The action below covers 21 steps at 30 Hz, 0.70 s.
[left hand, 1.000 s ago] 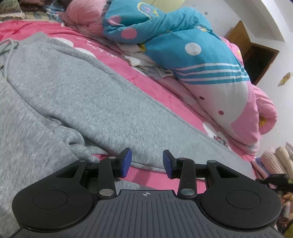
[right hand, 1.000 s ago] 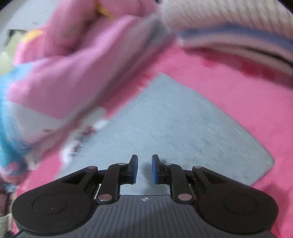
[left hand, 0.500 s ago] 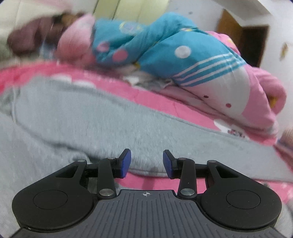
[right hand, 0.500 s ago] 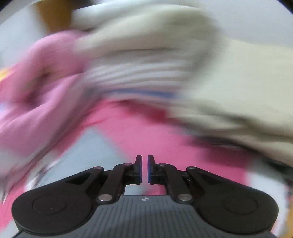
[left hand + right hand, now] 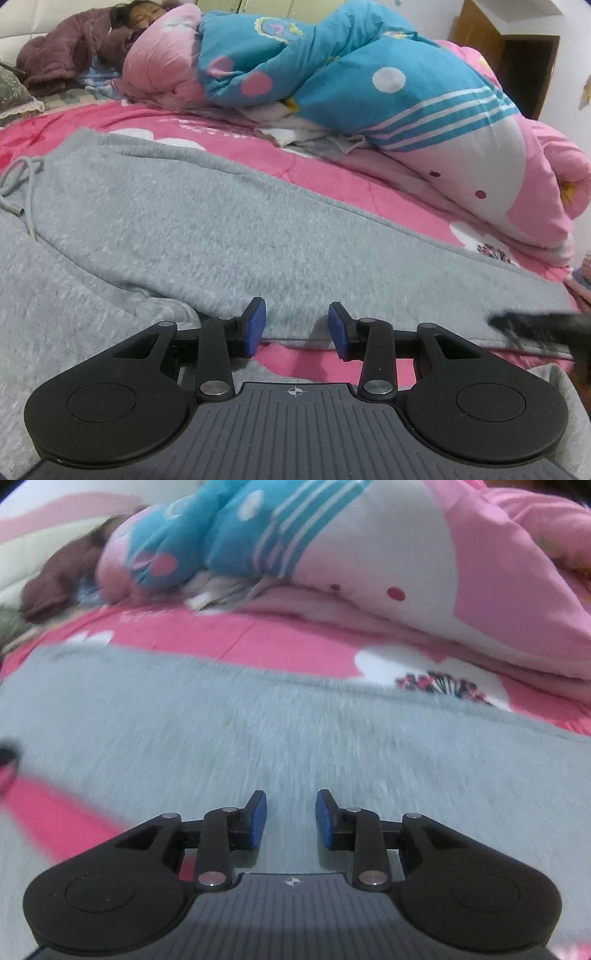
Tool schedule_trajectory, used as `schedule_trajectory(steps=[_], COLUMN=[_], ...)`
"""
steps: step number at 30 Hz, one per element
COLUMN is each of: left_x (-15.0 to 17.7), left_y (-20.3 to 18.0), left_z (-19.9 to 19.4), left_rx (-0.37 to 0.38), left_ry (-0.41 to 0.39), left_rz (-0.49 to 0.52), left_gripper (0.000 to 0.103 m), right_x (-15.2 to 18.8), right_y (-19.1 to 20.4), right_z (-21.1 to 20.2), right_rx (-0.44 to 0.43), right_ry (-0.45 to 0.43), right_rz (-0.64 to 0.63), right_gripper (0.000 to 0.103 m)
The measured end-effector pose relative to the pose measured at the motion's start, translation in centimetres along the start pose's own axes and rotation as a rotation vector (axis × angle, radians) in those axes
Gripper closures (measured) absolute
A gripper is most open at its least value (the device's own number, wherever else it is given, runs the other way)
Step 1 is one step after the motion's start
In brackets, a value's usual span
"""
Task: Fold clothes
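Note:
Grey sweatpants (image 5: 207, 229) lie spread across a pink bedsheet (image 5: 221, 125), one leg running to the right, the drawstring (image 5: 18, 188) at the left. My left gripper (image 5: 297, 325) hovers open just above the near hem of that leg, nothing between its blue pads. A dark blur at the right edge of the left wrist view is my right gripper (image 5: 535, 325). In the right wrist view the grey trouser leg (image 5: 295, 738) fills the middle, blurred. My right gripper (image 5: 290, 812) is over it, jaws opening, with nothing between them.
A rolled blue, pink and white quilt (image 5: 369, 85) lies along the far side of the bed, with a person (image 5: 122, 22) lying behind it at the top left. A brown door (image 5: 517, 55) stands at the back right. Folded cloth (image 5: 585, 273) sits at the right edge.
The right gripper swung from the stacked clothes at the bed's edge back over the grey trouser leg, closed on the way and has opened again. The left gripper rolled slightly and stayed in place.

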<state>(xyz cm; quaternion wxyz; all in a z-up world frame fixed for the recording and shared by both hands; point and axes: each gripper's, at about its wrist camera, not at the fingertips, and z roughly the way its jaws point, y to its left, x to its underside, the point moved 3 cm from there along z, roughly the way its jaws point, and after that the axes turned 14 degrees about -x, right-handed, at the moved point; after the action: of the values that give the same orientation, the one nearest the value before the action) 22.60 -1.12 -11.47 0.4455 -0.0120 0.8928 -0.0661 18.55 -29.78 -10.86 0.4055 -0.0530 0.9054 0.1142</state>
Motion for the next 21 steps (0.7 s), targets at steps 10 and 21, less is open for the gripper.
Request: schedule_trajectory(steps=[10, 21], left_x=[0.0, -0.8], left_y=[-0.5, 0.5], left_z=[-0.3, -0.4], left_rx=[-0.024, -0.001], left_ry=[-0.008, -0.014], left_rz=[0.014, -0.05], left_gripper=[0.065, 0.065], right_x=[-5.1, -1.8], right_y=[2.3, 10.1], right_z=[-0.5, 3.4], right_rx=[-0.045, -0.346], right_ry=[-0.011, 0.086], right_rz=[-0.024, -0.261], right_gripper=[0.071, 0.071])
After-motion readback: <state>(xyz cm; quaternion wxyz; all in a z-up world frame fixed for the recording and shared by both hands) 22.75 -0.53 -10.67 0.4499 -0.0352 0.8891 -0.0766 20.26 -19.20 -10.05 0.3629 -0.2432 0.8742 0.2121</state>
